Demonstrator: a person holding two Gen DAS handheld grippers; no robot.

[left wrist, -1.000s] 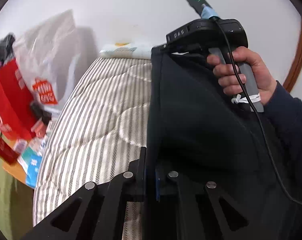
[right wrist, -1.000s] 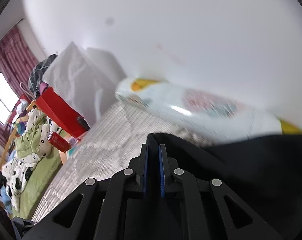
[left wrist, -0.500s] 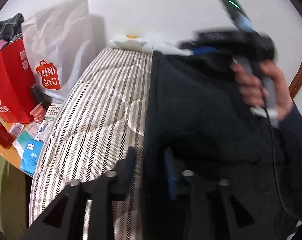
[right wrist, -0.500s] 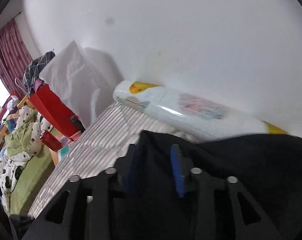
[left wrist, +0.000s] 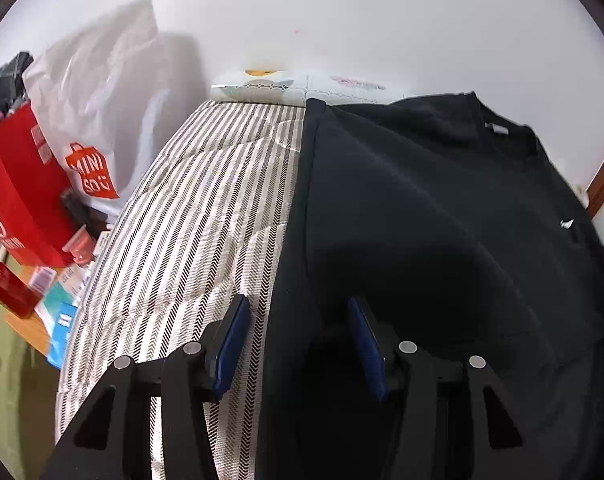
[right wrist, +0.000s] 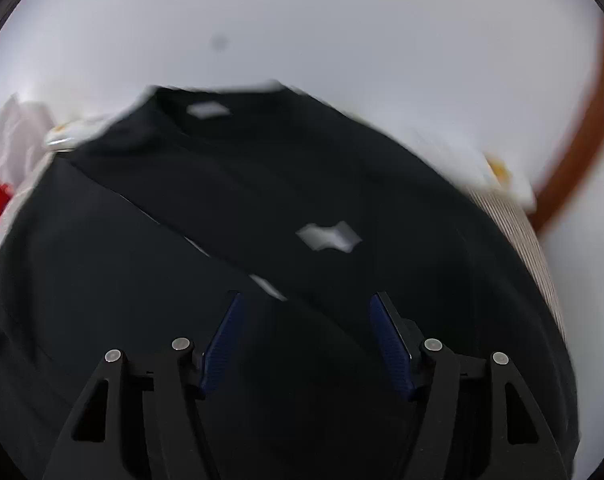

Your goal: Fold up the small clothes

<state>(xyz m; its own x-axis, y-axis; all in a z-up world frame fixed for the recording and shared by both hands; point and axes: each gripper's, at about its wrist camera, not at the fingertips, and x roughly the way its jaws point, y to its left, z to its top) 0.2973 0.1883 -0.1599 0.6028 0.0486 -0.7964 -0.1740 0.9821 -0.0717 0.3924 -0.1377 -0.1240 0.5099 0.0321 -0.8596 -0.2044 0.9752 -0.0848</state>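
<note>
— What are the grippers doing?
— The left gripper is opening, its jaws straddling the folded edge of the black shirt without pinching it. The right gripper is opening too, hovering over the cloth.
— And the shirt?
— It is lying on the striped mattress, collar toward the wall, beyond a red bag.

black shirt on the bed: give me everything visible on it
The black shirt is soft, knit-looking, and lies flat on the striped mattress, collar with a white neck label toward the wall. One side is folded over the front, leaving a straight edge along its left. A small white chest logo shows. Both claws hover over it, jaws opening, gripping nothing.
</note>
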